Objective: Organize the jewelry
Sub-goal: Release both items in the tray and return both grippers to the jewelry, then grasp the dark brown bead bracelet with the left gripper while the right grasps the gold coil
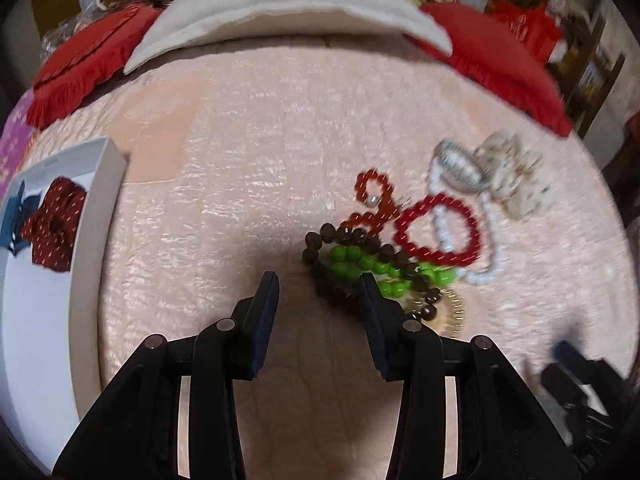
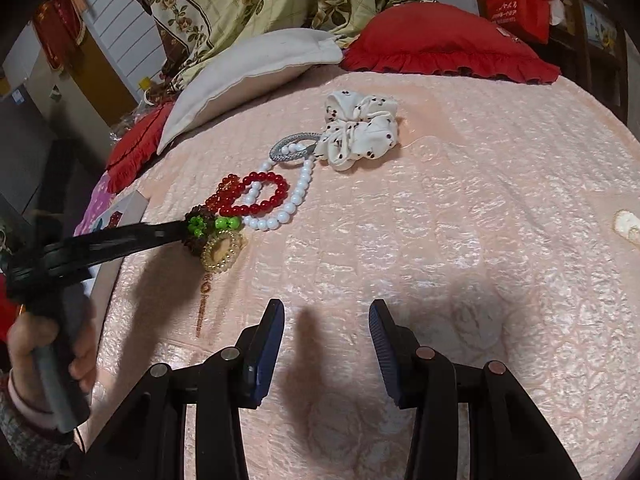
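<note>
A pile of jewelry lies on the pink bedspread: a dark brown bead bracelet, green beads, a red bead bracelet, an orange-red bead strand, a white pearl necklace, a grey hair tie, a gold coil tie and a spotted white scrunchie. My left gripper is open, its right finger at the brown and green beads. My right gripper is open and empty over bare bedspread, apart from the pile.
A white box holding a red spotted scrunchie and a blue item sits at the left. A white pillow and red pillows line the far edge. A small cream object lies at the right.
</note>
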Demonstrator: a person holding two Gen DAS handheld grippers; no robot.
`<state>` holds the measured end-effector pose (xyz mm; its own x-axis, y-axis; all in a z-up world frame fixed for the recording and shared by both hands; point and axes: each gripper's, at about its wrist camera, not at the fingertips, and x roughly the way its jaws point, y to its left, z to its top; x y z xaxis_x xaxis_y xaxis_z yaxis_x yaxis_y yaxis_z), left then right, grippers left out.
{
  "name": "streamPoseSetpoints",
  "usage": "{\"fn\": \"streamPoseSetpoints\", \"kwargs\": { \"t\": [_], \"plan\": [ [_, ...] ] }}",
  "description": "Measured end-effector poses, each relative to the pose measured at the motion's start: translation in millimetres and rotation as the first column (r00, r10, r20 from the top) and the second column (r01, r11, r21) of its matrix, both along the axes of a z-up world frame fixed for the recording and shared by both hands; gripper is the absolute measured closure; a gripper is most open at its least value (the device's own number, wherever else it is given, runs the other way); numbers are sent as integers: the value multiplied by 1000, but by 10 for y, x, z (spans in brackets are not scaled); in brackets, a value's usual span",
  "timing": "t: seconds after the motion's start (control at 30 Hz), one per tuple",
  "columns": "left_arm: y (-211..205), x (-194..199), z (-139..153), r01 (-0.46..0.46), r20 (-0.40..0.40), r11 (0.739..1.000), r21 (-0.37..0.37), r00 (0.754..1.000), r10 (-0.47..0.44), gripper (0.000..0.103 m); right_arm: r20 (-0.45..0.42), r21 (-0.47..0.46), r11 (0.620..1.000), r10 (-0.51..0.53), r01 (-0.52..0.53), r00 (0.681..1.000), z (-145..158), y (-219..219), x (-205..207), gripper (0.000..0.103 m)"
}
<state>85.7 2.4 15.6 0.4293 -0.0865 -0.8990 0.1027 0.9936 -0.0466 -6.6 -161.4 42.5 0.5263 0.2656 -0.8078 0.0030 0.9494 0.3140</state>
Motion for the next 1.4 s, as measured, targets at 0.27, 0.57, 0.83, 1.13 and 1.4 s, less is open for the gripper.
{"fn": "streamPoseSetpoints", "kwargs": {
  "t": [0.27, 0.57, 0.83, 1.13, 1.4],
  "plan": [
    [218, -336, -20, 26, 21, 997, 66, 999, -27, 63, -9, 14, 1000, -13, 13, 1000, -45, -41, 2, 61],
    [659, -523, -23, -48, 16, 999, -14, 999, 48, 62, 7, 6, 1000, -4, 4, 1000, 26, -5, -26, 61],
    [591, -527, -50, -41, 66, 999, 9, 997, 40, 62, 8, 16, 999, 36, -36, 999, 43, 175, 86, 61],
    [577, -506, -64, -13, 122, 1000, 14, 992, 11, 58, 33, 3, 988, 154, -154, 988, 0, 730, 484, 61],
    [567, -532, -40, 23, 115, 1000, -16, 993, -21, 94, 29, -88, 980, 180, -177, 983, -117, 1009, 669, 74]
  ]
}}
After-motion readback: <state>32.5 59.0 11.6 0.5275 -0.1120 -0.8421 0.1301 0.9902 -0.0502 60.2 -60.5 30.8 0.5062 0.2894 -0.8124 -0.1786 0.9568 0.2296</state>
